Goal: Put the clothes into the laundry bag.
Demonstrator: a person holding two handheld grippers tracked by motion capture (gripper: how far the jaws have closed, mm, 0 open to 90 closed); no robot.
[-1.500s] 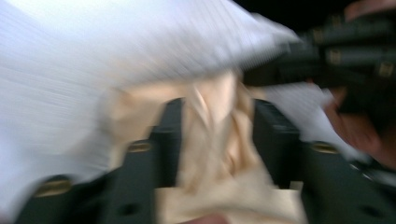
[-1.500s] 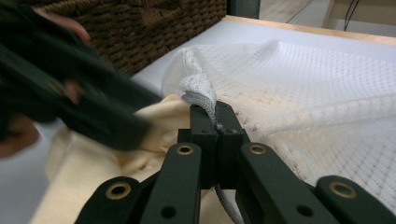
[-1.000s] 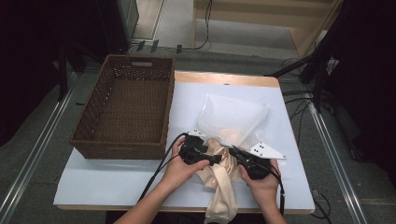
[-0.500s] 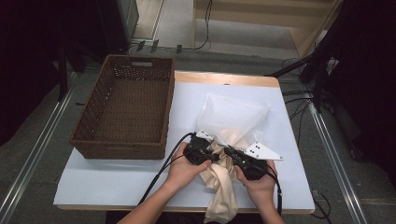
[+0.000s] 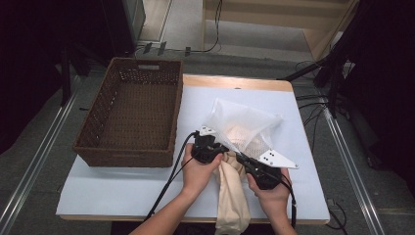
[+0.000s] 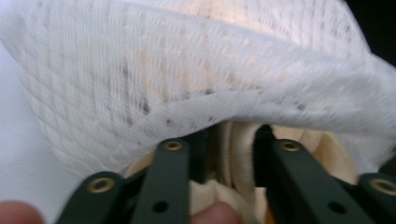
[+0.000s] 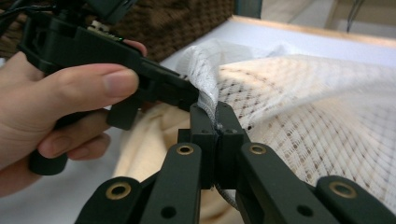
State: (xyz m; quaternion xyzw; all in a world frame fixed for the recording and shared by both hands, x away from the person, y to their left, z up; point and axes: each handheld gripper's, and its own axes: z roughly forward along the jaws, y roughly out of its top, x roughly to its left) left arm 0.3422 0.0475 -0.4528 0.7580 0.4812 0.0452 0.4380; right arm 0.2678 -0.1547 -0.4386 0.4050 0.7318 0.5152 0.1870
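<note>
Right gripper view, right hand-held gripper [image 7: 217,122] clamped on mesh bag [image 7: 299,107] hem, left hand-held gripper [image 6: 231,140] pinching cream cloth [image 6: 233,154].

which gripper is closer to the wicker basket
Left. The left gripper sits just past the wicker basket's near right corner, at the mesh bag's mouth; the right gripper grips the bag's edge farther right.

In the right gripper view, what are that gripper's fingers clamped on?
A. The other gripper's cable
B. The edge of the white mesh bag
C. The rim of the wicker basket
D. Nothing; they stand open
B: in the right gripper view the right gripper has its fingers pressed together on the hemmed edge of the white mesh bag, beside the beige cloth.
</note>
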